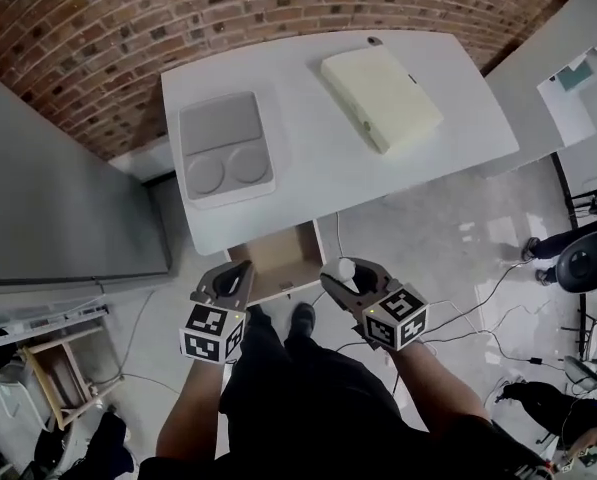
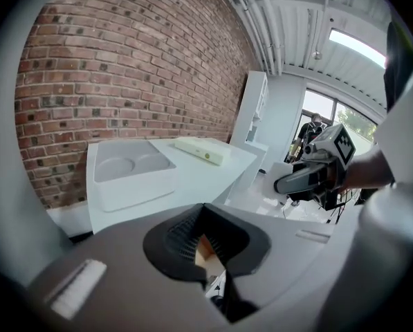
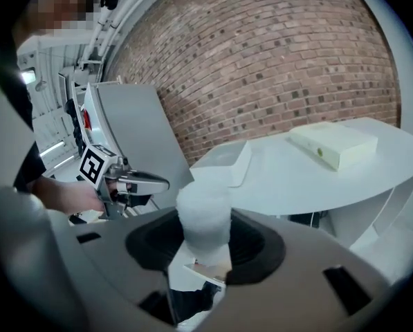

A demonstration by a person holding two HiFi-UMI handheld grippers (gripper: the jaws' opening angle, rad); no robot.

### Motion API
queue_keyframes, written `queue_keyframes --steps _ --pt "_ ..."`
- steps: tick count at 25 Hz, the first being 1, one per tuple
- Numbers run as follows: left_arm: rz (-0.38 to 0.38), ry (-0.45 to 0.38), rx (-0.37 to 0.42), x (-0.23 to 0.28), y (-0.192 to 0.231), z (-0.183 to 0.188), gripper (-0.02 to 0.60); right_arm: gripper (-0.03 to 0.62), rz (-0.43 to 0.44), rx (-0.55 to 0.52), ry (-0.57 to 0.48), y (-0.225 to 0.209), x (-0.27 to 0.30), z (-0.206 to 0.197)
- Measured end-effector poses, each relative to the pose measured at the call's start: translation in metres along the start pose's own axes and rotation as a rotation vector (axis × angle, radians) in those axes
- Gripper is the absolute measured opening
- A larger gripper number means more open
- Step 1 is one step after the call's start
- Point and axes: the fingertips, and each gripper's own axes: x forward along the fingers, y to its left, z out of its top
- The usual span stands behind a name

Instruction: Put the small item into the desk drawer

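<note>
The small item [image 1: 346, 267] is a white, fuzzy, rounded piece, and my right gripper [image 1: 344, 274] is shut on it just right of the open desk drawer [image 1: 278, 258]. In the right gripper view the item [image 3: 205, 220] stands up between the dark pads [image 3: 258, 247]. The drawer has a brown inside and sticks out from the front edge of the white desk [image 1: 318, 178]. My left gripper [image 1: 238, 276] hangs at the drawer's left front corner, jaws together and holding nothing. A strip of the brown drawer shows past its jaws in the left gripper view.
On the desk lie a pale grey tray [image 1: 224, 148] with two round hollows and a cream flat box [image 1: 380, 96]. A grey cabinet [image 1: 58, 208] stands to the left. A dark chair [image 1: 586, 260], someone's feet [image 1: 534, 251] and floor cables are at the right.
</note>
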Motion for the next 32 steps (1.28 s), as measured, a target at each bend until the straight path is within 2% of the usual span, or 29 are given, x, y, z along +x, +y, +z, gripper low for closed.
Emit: queue_keyframes --steps 7,13,21,26,32 --pt "-0.017 0.037 -0.063 0.033 0.016 -0.038 0.011 0.175 0.082 -0.028 0.117 0.004 0.066 -0.036" --pt "-0.049 0.085 -0.076 0.051 0.021 -0.068 0.011 0.175 0.088 -0.034 0.159 -0.005 0.101 -0.062" --pt "-0.049 0.100 -0.112 0.067 0.027 -0.086 0.011 0.175 0.084 -0.078 0.262 -0.022 0.130 -0.107" --pt "-0.056 0.134 -0.123 0.071 0.028 -0.106 0.011 0.175 0.096 -0.197 0.369 -0.037 0.153 -0.143" --pt "-0.027 0.155 -0.168 0.076 0.040 -0.128 0.011 0.175 0.103 -0.379 0.547 -0.063 0.175 -0.192"
